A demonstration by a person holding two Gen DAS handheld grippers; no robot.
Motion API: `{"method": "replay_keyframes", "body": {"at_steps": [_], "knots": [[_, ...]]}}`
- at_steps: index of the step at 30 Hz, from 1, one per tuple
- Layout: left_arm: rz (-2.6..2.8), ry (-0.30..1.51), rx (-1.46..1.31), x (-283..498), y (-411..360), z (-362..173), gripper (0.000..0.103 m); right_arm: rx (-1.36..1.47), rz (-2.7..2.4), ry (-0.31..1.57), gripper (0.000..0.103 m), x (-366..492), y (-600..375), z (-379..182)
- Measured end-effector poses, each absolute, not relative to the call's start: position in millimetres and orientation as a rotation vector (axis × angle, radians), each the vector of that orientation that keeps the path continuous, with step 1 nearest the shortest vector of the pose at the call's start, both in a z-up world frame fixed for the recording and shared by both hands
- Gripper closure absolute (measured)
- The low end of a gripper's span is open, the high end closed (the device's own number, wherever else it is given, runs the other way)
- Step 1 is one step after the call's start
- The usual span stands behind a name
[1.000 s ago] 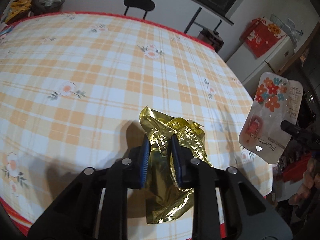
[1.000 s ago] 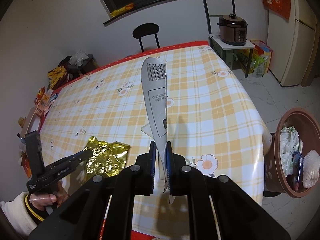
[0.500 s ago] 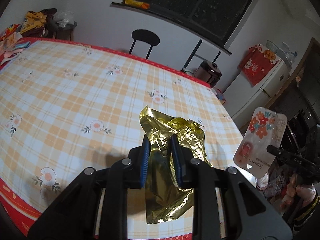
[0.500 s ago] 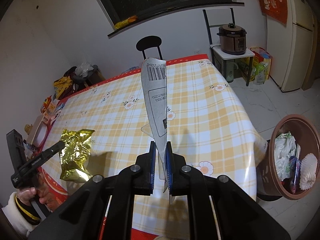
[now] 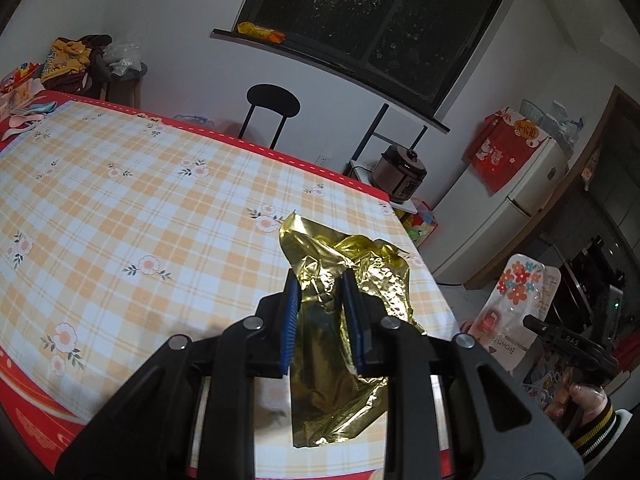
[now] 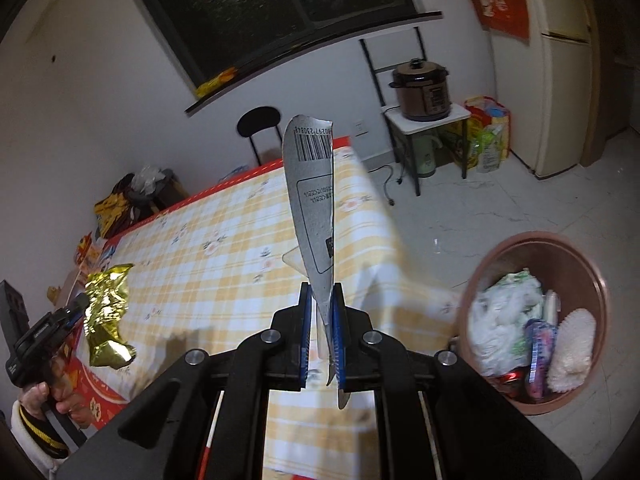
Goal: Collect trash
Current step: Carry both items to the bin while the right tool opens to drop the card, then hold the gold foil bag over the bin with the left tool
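Note:
My left gripper (image 5: 320, 280) is shut on a crumpled gold foil wrapper (image 5: 360, 276), held up in the air above the near right part of the checked table (image 5: 120, 216). The same gold foil wrapper (image 6: 106, 312) hangs at the far left of the right wrist view. My right gripper (image 6: 320, 296) is shut on a flat packaging card (image 6: 314, 208) with a barcode, standing upright between the pads. Seen from the left, that card (image 5: 516, 304) shows flowers on its front. A brown trash bin (image 6: 540, 336) stands on the floor at the lower right, holding several pieces of rubbish.
A black stool (image 5: 273, 108) stands behind the table. A rice cooker (image 6: 422, 90) sits on a small white stand, with bags beside it and a fridge (image 6: 560, 92) further right. Clothes and bags are piled at the table's far left corner (image 5: 80, 64).
Both grippers have risen off the table with their items. The right one has swung to the right, so the bin is nearer and larger in its view. The grips are unchanged.

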State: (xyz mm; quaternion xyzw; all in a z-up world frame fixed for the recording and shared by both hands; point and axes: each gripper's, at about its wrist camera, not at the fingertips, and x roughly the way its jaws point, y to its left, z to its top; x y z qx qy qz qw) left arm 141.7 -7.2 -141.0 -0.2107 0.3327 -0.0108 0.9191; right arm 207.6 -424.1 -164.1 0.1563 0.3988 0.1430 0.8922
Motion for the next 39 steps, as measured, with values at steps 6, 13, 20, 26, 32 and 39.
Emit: {"method": "replay_keyframes", "body": {"at_steps": [6,13,20,26,32,39], "knots": [[-0.009,0.674,-0.432,142,-39,-131,0.078,0.389,0.186,0.833,0.092,209,-508,-181],[0.015,0.677,-0.416,141,-68,-126,0.078,0.459,0.091,0.888,0.092,212,-572,-217],[0.032,0.685,-0.399,141,-88,-124,0.078,0.526,0.090,0.982,0.091,218,-587,-251],[0.013,0.690,-0.386,141,-105,-122,0.078,0.567,0.044,0.951,0.036,216,-598,-251],[-0.050,0.682,-0.362,150,-132,-115,0.078,0.499,-0.011,0.857,0.005,205,-610,-216],[-0.178,0.685,-0.319,171,-188,-109,0.078,0.430,-0.023,0.779,0.005,184,-626,-175]]}}
